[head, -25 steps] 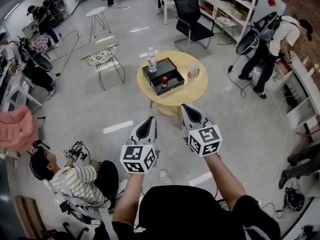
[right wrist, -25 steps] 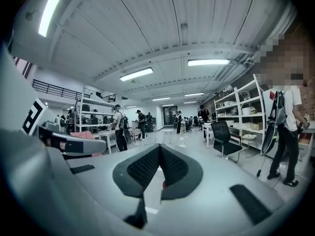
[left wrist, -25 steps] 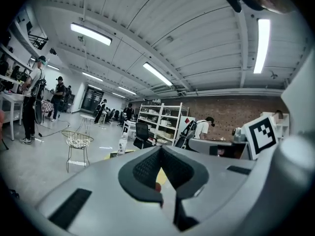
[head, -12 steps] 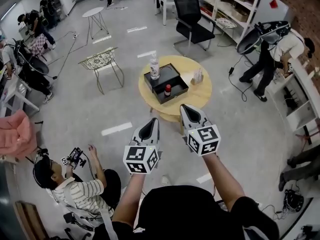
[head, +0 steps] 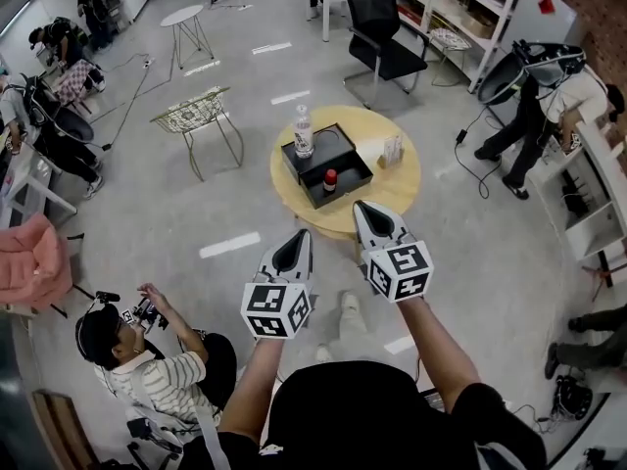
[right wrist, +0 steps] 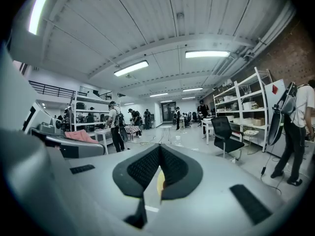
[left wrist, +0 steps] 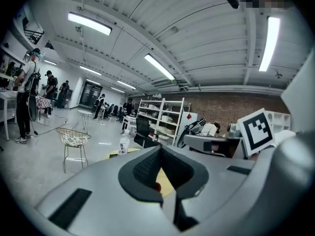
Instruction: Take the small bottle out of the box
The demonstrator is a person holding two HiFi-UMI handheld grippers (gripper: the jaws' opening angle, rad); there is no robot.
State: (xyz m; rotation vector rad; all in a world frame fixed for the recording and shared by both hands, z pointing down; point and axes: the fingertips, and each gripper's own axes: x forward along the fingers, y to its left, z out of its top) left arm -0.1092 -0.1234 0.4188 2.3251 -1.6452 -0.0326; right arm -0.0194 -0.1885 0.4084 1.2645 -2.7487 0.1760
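A round wooden table point(head: 387, 186) stands ahead on the floor. On it lies an open black box point(head: 343, 147), and the small red-capped bottle point(head: 331, 179) stands upright in its near half. Both grippers hover well short of the table, over the floor. My left gripper point(head: 298, 234) is shut and empty; in the left gripper view point(left wrist: 160, 149) a bit of the red cap point(left wrist: 157, 186) shows below the closed jaws. My right gripper point(head: 362, 207) is also shut with nothing in it, and the right gripper view point(right wrist: 160, 149) shows only a yellow strip of table point(right wrist: 160, 182) past the jaws.
A clear water bottle point(head: 304, 132) stands at the box's far left corner and a small white carton point(head: 392, 150) at the table's right. A wire chair point(head: 200, 116) is left of the table, a black office chair point(head: 384, 29) behind. A seated person point(head: 147, 365) is lower left, others stand right.
The person has stepped forward, a foot now showing below the grippers, and the table sits slightly lower in view. Both grippers stay shut and side by side. The seated person raised their hands.
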